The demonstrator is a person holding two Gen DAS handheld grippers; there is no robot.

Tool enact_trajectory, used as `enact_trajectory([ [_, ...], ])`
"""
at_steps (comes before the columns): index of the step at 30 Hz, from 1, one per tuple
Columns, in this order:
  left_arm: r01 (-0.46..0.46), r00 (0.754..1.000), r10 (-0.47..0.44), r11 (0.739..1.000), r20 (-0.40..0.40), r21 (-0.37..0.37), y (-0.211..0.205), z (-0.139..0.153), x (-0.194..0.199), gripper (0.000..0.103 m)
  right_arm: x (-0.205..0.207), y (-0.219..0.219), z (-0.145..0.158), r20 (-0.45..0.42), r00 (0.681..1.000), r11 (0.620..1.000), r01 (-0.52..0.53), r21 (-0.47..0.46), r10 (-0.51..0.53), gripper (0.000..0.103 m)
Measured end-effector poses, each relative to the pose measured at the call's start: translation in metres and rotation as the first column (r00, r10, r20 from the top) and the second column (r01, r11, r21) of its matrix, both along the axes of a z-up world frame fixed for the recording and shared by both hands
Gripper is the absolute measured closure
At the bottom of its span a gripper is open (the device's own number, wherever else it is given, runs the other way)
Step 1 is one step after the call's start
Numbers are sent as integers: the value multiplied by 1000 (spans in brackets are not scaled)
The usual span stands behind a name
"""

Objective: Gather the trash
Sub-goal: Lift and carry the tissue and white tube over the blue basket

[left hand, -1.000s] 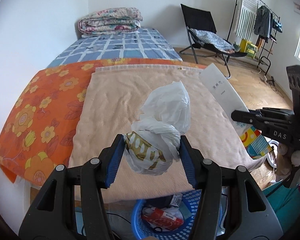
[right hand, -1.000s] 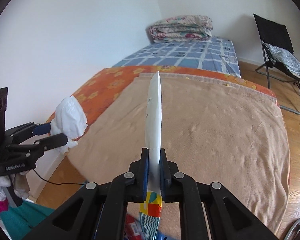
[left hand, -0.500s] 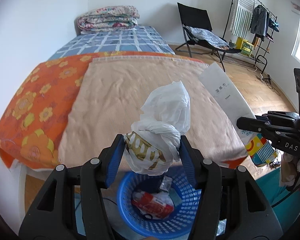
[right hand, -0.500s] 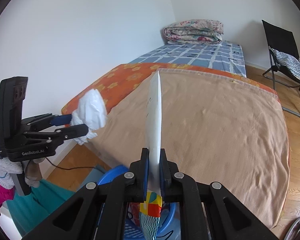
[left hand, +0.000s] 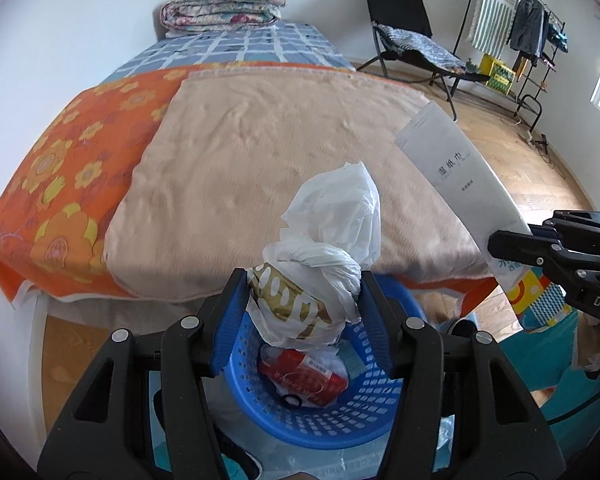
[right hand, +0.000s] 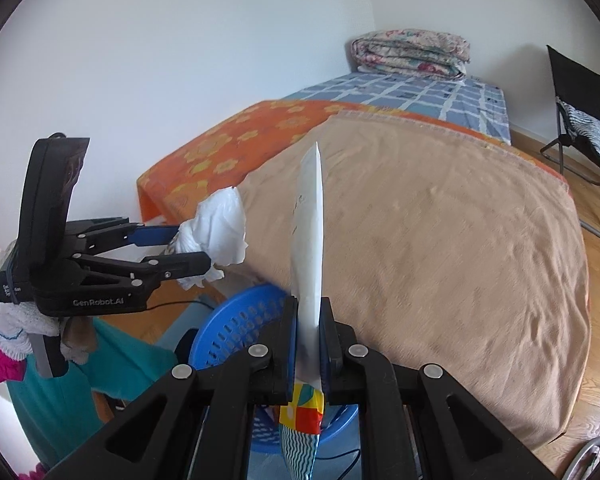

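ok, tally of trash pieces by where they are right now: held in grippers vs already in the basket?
Held in grippers: 2, the white plastic bag in the left gripper and the flat wipes packet in the right gripper.
In the blue basket: at least 2 told apart, a red wrapper and a pale teal scrap; others may be hidden.
Total: at least 4.

A big bed fills the room. A tan blanket lies on top of an orange flower sheet. A folded quilt sits at the far end. A black folding chair stands near a clothes rack.
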State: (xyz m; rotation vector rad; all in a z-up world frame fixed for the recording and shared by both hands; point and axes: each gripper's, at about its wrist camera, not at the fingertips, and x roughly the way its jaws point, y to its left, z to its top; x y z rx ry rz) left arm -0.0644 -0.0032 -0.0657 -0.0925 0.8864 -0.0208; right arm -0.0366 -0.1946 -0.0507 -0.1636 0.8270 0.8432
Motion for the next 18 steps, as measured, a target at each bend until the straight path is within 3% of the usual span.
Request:
enact_trajectory([
  [14, -26, 996, 29, 999, -89, 27, 6, -40, -14, 47, -13, 14, -41, -83, 995, 996, -57, -68, 51, 96],
  [18, -28, 988, 29, 1000, -150, 5, 6, -60, -12, 47, -12, 18, -49, -110, 993, 995, -59, -75, 51, 96],
])
